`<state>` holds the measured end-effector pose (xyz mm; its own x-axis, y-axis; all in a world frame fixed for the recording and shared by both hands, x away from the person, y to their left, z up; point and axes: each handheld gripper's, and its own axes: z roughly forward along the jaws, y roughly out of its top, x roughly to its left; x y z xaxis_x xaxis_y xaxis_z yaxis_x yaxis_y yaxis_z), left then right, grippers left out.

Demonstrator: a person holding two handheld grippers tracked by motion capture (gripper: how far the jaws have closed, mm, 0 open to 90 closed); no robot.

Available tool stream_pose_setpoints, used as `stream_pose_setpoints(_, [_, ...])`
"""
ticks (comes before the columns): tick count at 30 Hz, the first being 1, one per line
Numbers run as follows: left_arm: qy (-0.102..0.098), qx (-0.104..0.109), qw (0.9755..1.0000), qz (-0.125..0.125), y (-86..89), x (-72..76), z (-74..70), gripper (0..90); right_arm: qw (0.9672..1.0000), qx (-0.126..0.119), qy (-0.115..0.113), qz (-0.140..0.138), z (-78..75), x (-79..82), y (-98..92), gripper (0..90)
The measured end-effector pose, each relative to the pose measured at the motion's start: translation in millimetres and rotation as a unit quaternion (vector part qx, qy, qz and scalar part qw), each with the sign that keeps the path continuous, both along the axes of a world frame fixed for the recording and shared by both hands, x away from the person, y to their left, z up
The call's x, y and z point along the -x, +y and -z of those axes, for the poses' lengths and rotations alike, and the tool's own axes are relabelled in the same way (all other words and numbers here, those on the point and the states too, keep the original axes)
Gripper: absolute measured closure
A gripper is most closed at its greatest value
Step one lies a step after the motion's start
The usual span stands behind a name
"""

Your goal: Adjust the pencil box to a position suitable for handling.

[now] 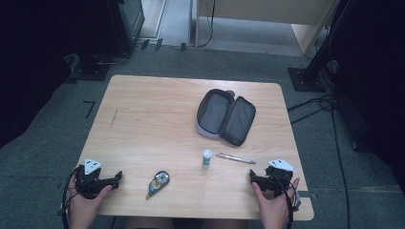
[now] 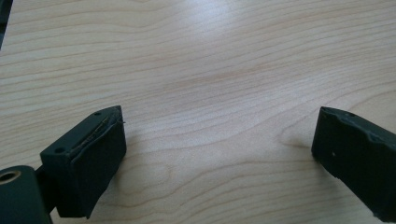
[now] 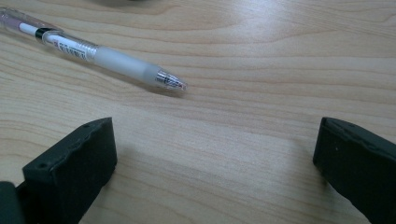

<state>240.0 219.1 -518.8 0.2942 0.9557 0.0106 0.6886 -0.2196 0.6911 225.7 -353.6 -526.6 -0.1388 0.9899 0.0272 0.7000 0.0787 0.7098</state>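
High view: pencil case [image 1: 226, 116] open on tabletop [image 1: 143, 124], looks empty | pen [image 1: 235, 158], small tube [image 1: 207, 158], correction-tape dispenser [image 1: 158, 183] lie loose nearside of case, nothing packed yet | left gripper [image 1: 117, 177], right gripper [image 1: 251, 177] both spread wide, holding nothing; pen nearest right gripper.

Pen [image 3: 93, 51] label print illegible

The surface [image 1: 157, 124] is pale wood with fine grain. The case [image 1: 225, 116] is black outside, grey inside. The pen [image 3: 88, 51] is clear with a frosted white grip. At six o'clock of the case, the tube [image 1: 207, 158] is white with green. Both hand-held grippers, left [image 1: 118, 177] and right [image 1: 251, 176], are black.
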Motion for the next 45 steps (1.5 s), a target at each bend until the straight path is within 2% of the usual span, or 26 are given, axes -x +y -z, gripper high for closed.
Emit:
stream_pose_setpoints(4, [0.0,0.0,1.0,0.0,0.0,0.0,0.0,3.3,1.0,-0.001,-0.002,0.005,-0.4,0.4,-0.1,3.5])
stream_pose_setpoints(7, [0.0,0.0,1.0,0.0,0.0,0.0,-0.1,3.3,0.9996,0.001,-0.025,0.013,-2.4,6.7,3.8,23.1])
stream_pose_setpoints(8, [0.0,0.0,1.0,0.0,0.0,0.0,-0.1,3.3,0.9996,0.001,-0.025,0.013,-2.4,6.7,3.8,23.1])
stream_pose_setpoints(9, [0.0,0.0,1.0,0.0,0.0,-0.1,-0.1,3.3,0.9989,0.015,-0.033,0.028,-6.3,8.9,7.1,24.1])
stream_pose_setpoints(11, [0.0,0.0,1.0,0.0,0.0,-0.1,-0.1,3.3,0.9988,-0.003,-0.043,0.022,-12.1,10.3,9.2,30.8])
stream_pose_setpoints(13, [0.0,0.0,1.0,0.0,0.0,-0.1,-0.1,3.3,0.9978,-0.034,-0.056,0.008,-21.9,11.0,14.0,41.0])
stream_pose_setpoints(15, [0.0,0.0,1.0,0.0,0.0,-0.1,-0.1,3.3,0.9958,-0.062,-0.067,-0.009,-30.6,9.1,21.0,42.7])
stream_pose_setpoints(20, [0.0,0.0,1.0,0.0,0.0,0.0,0.0,3.3,0.9956,-0.055,-0.075,-0.011,-43.3,-1.4,33.5,46.9])
stream_pose_setpoints(21, [0.0,0.0,1.0,0.0,0.0,0.0,0.0,3.3,0.994,-0.074,-0.079,-0.012,-50.7,-7.4,39.0,49.4])
stream_pose_setpoints(23, [0.0,0.0,1.0,0.0,0.0,0.0,0.0,3.3,0.9927,-0.088,-0.081,-0.015,-55.9,-12.3,44.0,52.3])
stream_pose_setpoints(25, [0.0,0.0,1.0,0.0,0.0,0.0,0.0,3.3,0.9916,-0.1,-0.079,-0.02,-60.7,-19.2,50.1,53.8])
stream_pose_setpoints(30, [0.0,0.0,1.0,0.0,0.1,0.0,-0.1,3.3,0.9922,-0.097,-0.074,-0.024,-67.4,-40.6,64.3,53.8])
stream_pose_setpoints(37, [0.0,0.0,1.0,0.0,0.0,0.0,-0.1,3.3,0.9926,-0.102,-0.061,-0.022,-71.2,-77.8,80.6,42.9])
stream_pose_setpoints(40, [0.0,-0.001,1.0,0.001,0.1,0.0,-0.1,3.3,0.993,-0.106,-0.051,-0.009,-73.4,-96.1,83.4,39.0])
stream_pose_setpoints(41, [0.001,-0.001,1.0,0.001,0.1,0.0,-0.1,3.3,0.9939,-0.098,-0.051,-0.006,-74.7,-102.7,86.6,38.2])
stream_pose_setpoints(42, [0.001,-0.001,1.0,0.001,0.1,0.0,-0.1,3.3,0.9939,-0.098,-0.051,-0.006,-74.7,-102.7,86.6,38.2])
stream_pose_setpoints(43, [0.0,0.0,1.0,0.001,0.1,-0.1,0.0,3.3,0.995,-0.088,-0.046,-0.002,-76.8,-112.6,92.9,37.1])
stream_pose_setpoints(44, [0.0,0.0,1.0,0.001,0.1,-0.1,0.0,3.3,0.995,-0.088,-0.046,-0.002,-76.8,-112.6,92.9,37.1])
stream_pose_setpoints(45, [0.0,0.0,1.0,0.0,0.1,-0.1,0.0,3.3,0.9961,-0.08,-0.037,0.0,-76.5,-123.6,98.0,38.2])
